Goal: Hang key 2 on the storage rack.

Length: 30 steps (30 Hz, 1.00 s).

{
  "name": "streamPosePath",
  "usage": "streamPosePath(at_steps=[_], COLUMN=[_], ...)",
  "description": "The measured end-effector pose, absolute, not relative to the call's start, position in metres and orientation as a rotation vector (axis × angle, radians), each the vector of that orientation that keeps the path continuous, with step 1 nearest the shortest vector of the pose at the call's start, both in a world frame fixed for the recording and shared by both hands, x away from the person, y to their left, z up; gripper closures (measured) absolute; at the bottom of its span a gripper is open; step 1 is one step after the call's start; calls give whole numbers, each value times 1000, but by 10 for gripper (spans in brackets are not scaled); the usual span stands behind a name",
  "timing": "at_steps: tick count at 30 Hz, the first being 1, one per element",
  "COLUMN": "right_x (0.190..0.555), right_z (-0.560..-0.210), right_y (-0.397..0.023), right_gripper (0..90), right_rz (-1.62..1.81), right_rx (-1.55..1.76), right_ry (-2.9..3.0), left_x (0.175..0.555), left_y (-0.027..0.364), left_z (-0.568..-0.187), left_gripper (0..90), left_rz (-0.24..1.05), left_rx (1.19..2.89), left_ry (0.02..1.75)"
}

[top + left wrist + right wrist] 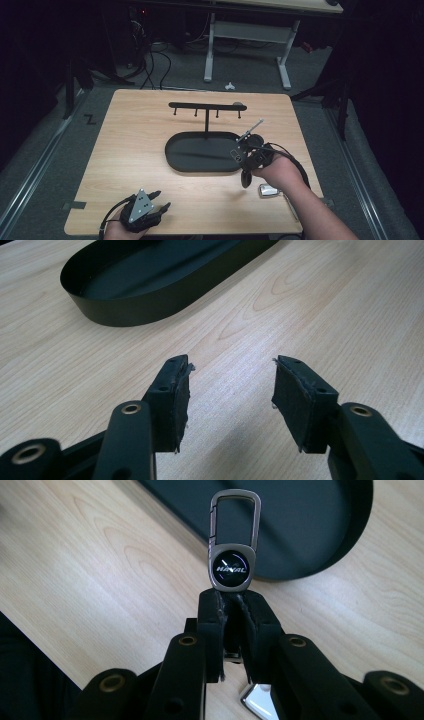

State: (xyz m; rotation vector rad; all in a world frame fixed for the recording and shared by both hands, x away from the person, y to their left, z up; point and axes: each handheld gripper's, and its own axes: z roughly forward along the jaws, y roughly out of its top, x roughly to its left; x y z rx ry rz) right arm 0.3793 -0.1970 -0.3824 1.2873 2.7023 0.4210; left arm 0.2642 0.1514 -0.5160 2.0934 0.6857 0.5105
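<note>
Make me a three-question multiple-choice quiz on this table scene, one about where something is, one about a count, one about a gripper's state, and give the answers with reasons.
1. Where is the key fob?
A. Hanging on the rack
B. Lying in the tray
C. Held in the right gripper, above the table beside the tray

2. How many pegs hang under the bar of the hook rack?
A. Two
B. Four
C. Seven

3. How is the left gripper?
A. Open and empty over bare wood
B. Shut on the key fob
C. Shut on the tray's rim

Answers:
1 C: the right gripper view shows the jaws pinched on the fob's lower end, its clip pointing toward the black oval tray.
2 B: the high view shows four short pegs under the bar.
3 A: the left gripper view shows the pads apart with only the table between them.
</note>
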Motion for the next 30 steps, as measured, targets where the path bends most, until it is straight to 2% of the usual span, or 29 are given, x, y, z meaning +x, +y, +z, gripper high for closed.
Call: streamPosePath(at_steps=[30], right_x=[431], right_z=[-332], right_y=[-165], right_gripper=[806], right_rz=[519], right_rx=[1279], right_ry=[2614], left_x=[263], left_y=[152], left_z=[-516], left_gripper=[489], left_rz=[502], left_rx=[2092], left_ry=[680])
